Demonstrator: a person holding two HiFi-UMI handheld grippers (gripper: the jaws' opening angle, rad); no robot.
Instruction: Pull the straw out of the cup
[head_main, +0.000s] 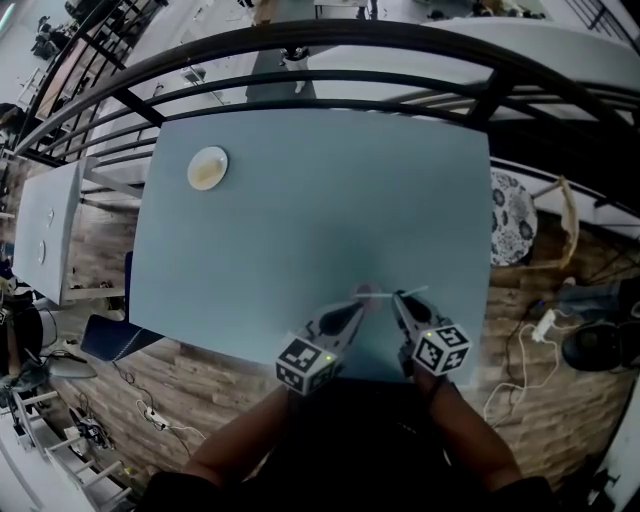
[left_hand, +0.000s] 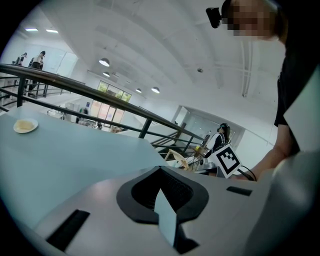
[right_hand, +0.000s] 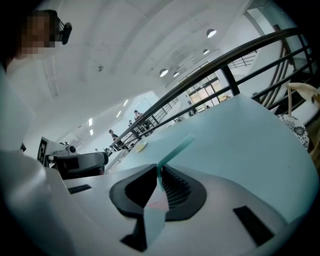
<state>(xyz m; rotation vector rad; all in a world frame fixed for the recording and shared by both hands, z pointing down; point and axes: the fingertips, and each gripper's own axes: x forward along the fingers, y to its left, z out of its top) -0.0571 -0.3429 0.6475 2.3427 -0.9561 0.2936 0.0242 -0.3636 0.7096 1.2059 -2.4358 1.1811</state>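
Observation:
On the light blue table (head_main: 300, 220), close to its near edge, a small pinkish cup (head_main: 368, 292) sits between the tips of my two grippers. My left gripper (head_main: 362, 301) comes in from the left with its jaws drawn together on the cup. In the left gripper view the left gripper (left_hand: 160, 172) hides the cup behind its dark pads. A pale straw (head_main: 412, 292) sticks out to the right. My right gripper (right_hand: 159, 175) is shut on the straw (right_hand: 176, 149), which rises slanting from between its pads. The right gripper (head_main: 398, 298) stands just right of the cup.
A small white dish (head_main: 207, 167) with something yellowish lies at the table's far left. A black railing (head_main: 300, 75) runs behind the table. A chair with a patterned cushion (head_main: 512, 218) stands at the right. Cables (head_main: 525, 350) lie on the wooden floor.

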